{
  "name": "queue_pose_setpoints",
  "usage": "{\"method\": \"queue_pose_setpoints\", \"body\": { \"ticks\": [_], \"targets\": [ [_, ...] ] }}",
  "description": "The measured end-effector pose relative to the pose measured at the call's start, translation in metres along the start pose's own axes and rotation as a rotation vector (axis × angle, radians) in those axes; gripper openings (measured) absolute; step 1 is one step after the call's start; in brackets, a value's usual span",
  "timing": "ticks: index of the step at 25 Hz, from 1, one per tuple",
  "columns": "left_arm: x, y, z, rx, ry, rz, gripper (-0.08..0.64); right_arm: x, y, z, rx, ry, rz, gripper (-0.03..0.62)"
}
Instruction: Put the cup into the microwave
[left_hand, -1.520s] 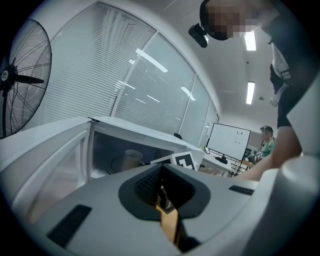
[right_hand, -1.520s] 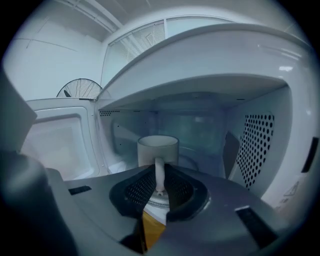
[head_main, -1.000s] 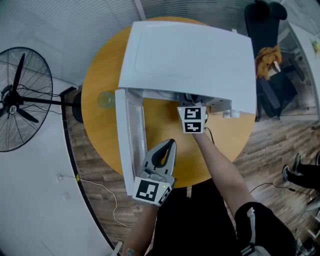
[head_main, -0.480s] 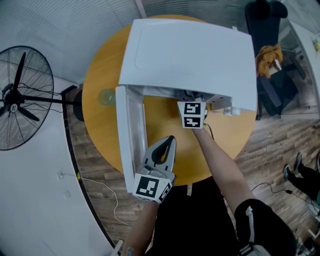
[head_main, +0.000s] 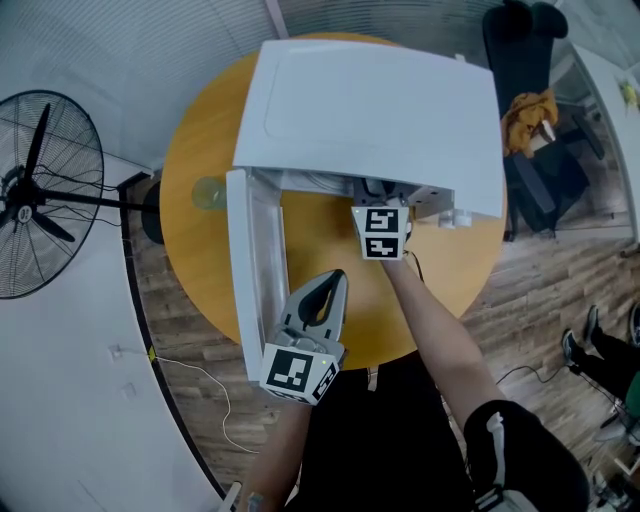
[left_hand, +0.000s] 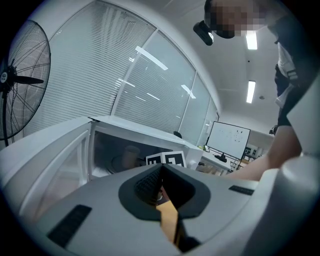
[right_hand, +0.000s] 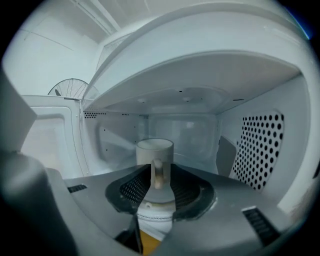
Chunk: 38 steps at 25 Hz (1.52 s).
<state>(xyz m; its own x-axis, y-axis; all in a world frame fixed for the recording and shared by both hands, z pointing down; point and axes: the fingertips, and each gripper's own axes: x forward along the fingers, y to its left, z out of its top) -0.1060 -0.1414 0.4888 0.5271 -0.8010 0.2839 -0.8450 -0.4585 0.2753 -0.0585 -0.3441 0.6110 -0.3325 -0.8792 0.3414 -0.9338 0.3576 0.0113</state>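
Note:
A white microwave (head_main: 370, 110) stands on a round wooden table (head_main: 190, 150), its door (head_main: 255, 270) swung open to the left. A pale cup (right_hand: 155, 152) stands upright on the turntable inside, handle (right_hand: 158, 172) facing me. My right gripper (right_hand: 159, 176) reaches into the cavity. Its jaws are opening, and the handle sits between the pads with a small gap on each side. In the head view only its marker cube (head_main: 383, 232) shows at the cavity mouth. My left gripper (head_main: 335, 285) hovers over the table in front of the door, shut and holding nothing.
A standing fan (head_main: 40, 190) is on the floor at the left. A small yellowish glass (head_main: 208, 193) sits on the table beside the door hinge. A dark chair with a yellow cloth (head_main: 530, 110) stands at the right. A cable lies on the wooden floor.
Both grippers stay almost where they were in the head view. The right gripper's jaws are hidden inside the microwave in the earlier frames.

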Motion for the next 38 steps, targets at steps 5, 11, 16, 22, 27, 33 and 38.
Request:
{"method": "queue_pose_setpoints", "body": {
  "ticks": [5,11,16,22,27,33,38],
  "targets": [
    [-0.006,-0.007,-0.002,0.000,-0.003,-0.010,-0.005,-0.013,0.003,0.001,0.000,-0.004,0.006,0.133],
    [-0.014,-0.014,-0.007,0.010,-0.004,-0.032,-0.005,-0.040,0.017,0.000,-0.003,-0.008,0.026,0.130],
    [-0.020,-0.024,-0.007,0.025,-0.007,-0.061,-0.005,-0.067,0.023,0.000,-0.005,-0.012,0.036,0.126],
    [-0.031,-0.039,-0.005,0.046,-0.019,-0.106,-0.005,-0.107,0.030,0.001,-0.015,-0.018,0.052,0.115],
    [-0.038,-0.053,-0.005,0.065,-0.025,-0.138,-0.005,-0.139,0.029,0.007,-0.018,-0.031,0.057,0.095],
    [-0.044,-0.067,-0.008,0.076,-0.020,-0.141,-0.005,-0.181,0.025,0.013,-0.043,-0.032,0.091,0.074],
    [-0.045,-0.079,-0.007,0.081,-0.023,-0.126,-0.005,-0.219,0.021,0.015,-0.048,-0.029,0.132,0.054]
  ]
}}
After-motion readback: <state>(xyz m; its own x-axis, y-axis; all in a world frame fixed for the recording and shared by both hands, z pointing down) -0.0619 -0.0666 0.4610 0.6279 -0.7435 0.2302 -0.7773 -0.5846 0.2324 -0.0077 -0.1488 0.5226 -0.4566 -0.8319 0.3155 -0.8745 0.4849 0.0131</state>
